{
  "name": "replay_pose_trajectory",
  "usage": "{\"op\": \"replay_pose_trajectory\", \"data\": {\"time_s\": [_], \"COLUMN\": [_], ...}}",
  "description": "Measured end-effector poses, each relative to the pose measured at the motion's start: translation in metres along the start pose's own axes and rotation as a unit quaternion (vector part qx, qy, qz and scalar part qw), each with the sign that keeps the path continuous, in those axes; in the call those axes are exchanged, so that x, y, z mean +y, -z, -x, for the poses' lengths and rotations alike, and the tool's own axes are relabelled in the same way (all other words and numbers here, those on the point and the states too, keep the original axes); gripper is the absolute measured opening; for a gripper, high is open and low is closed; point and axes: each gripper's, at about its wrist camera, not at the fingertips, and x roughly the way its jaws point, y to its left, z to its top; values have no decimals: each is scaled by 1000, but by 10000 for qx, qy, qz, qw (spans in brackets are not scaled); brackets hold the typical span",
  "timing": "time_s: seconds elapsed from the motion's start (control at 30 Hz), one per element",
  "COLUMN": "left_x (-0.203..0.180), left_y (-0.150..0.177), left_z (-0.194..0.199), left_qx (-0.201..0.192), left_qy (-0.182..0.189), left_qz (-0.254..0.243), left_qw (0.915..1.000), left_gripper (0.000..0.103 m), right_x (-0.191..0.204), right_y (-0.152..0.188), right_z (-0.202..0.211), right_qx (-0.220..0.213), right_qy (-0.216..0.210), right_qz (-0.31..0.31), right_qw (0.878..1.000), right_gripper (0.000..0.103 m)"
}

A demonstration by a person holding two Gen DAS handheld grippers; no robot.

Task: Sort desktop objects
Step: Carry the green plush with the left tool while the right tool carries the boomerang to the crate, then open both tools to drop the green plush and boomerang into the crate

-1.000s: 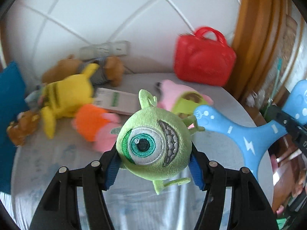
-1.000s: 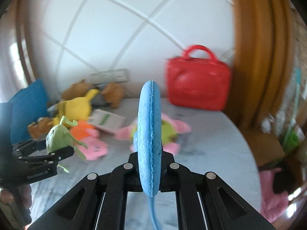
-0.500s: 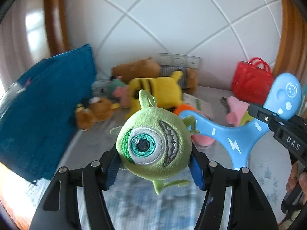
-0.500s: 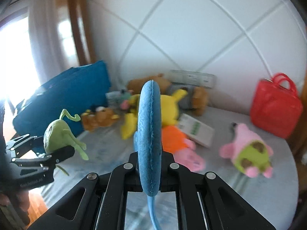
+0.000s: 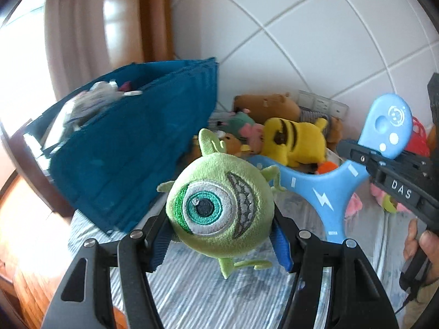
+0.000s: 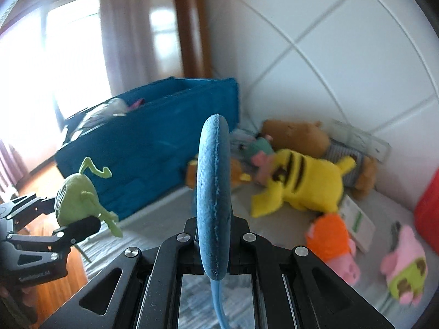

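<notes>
Blue bin (image 5: 131,164) ahead and left of both loads, open top tilted this way. Left gripper (image 5: 219,235), nearer it, clamped half-wide round green plush monster (image 5: 219,205); right gripper (image 6: 214,244) pinched tight on flat blue toy (image 6: 214,186), edge-on, just right.

Both tools (image 5: 219,235) (image 6: 214,235) clamped, angled down

Red bag (image 6: 428,213) cut off, bin contents (image 5: 90,104) blurred
</notes>
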Motion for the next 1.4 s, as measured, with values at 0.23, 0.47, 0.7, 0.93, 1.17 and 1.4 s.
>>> {"op": "replay_pose_trajectory", "data": {"time_s": [0.23, 0.47, 0.7, 0.93, 1.17, 1.4], "left_x": [53, 140, 238, 305, 330, 317], "left_y": [-30, -89, -168, -241, -295, -324], "left_z": [27, 29, 5, -86, -194, -273], "left_qx": [-288, -574, -827, -513, 27, 578], "left_qy": [-496, -913, -1157, -1010, -558, -122], "left_qz": [349, 621, 467, 191, -24, -324], "left_qw": [9977, 9922, 9887, 9934, 9984, 9977], "left_gripper": [62, 62, 62, 62, 62, 62], "right_x": [58, 124, 189, 223, 226, 212], "right_y": [-67, -169, -266, -335, -355, -360], "right_z": [-11, -16, -65, -165, -277, -339], "right_qx": [-228, -832, -1274, -1202, -618, -84], "right_qy": [-400, -663, -605, -486, -120, 344], "right_qz": [704, 1184, 1292, 898, 614, 458], "right_qw": [9965, 9873, 9815, 9875, 9961, 9983], "right_gripper": [8, 8, 8, 8, 8, 8]}}
